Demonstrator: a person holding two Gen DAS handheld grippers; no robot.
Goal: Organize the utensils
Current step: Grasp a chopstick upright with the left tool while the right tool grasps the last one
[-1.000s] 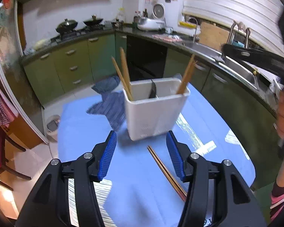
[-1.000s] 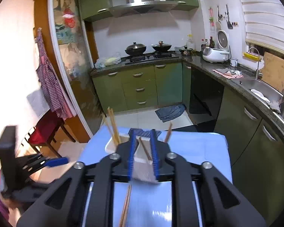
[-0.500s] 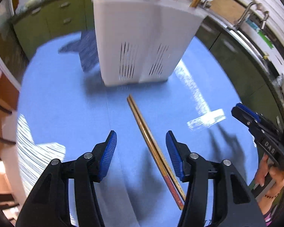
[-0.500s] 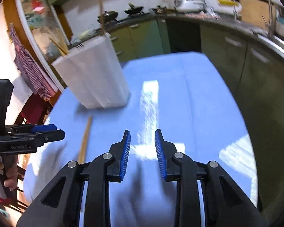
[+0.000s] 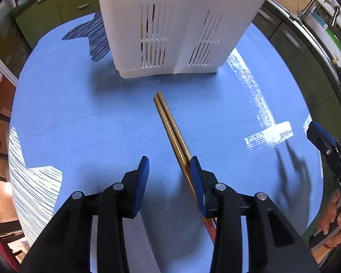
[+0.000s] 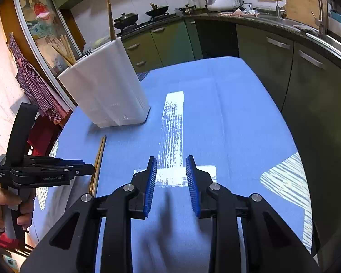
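A pair of wooden chopsticks [image 5: 170, 127] lies on the blue tablecloth [image 5: 79, 113], in front of the white slotted utensil holder [image 5: 177, 22]. My left gripper [image 5: 169, 177] points down over the near part of the pair and its jaws are closing. The chopsticks run between them along the right pad [image 5: 196, 182]; the left pad is clear of them. From the right wrist, the left gripper [image 6: 56, 173] sits at the chopsticks [image 6: 99, 157]. My right gripper [image 6: 171, 182] is open a little above bare cloth, holding nothing. Several chopsticks [image 6: 111, 18] stand in the holder [image 6: 106, 91].
Green kitchen cabinets [image 6: 170, 43] and a dark counter with a sink [image 6: 318, 34] curve around the far and right sides of the table. A red chair [image 6: 41, 136] stands off the left edge. A person's hand [image 5: 332, 223] holds the right gripper's handle.
Both grippers came down from above the holder to just over the cloth. The left jaws narrowed around the lying chopsticks. The right jaws widened slightly, then held still.
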